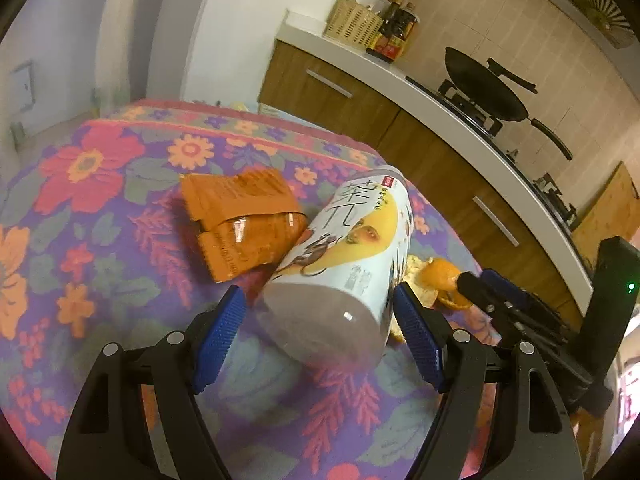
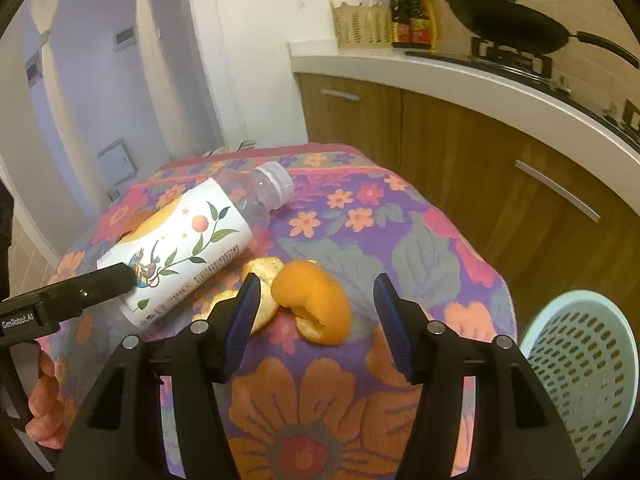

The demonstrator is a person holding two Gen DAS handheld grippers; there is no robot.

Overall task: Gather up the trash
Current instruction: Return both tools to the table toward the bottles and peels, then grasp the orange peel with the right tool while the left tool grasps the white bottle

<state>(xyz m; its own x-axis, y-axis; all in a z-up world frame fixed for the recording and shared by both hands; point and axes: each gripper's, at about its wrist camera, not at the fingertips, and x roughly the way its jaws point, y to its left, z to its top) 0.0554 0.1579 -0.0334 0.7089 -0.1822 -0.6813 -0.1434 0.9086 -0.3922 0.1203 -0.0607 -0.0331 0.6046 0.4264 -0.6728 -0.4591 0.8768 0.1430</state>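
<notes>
Through the left wrist camera I am looking along my left gripper (image 1: 320, 320), whose jaws are standing wide on either side of the base of the plastic bottle (image 1: 344, 248) without pressing it. The bottle is lying on its side on the floral tablecloth (image 1: 100, 208), its shoulder against a crumpled orange snack wrapper (image 1: 240, 224). It looks empty to me, so I am judging it light, smooth and liable to roll or dent; I am planning to take it across the labelled middle, not the clear end.

Through the right wrist camera I am seeing my right gripper (image 2: 316, 320) half open around nothing, with a piece of orange peel (image 2: 314, 300) lying between its fingers and a second piece (image 2: 262, 280) at the left pad. The peel looks soft and curled, so I am favouring a pinch across its domed back. The pale blue perforated basket (image 2: 580, 368) is standing beside the table, to the right.
</notes>
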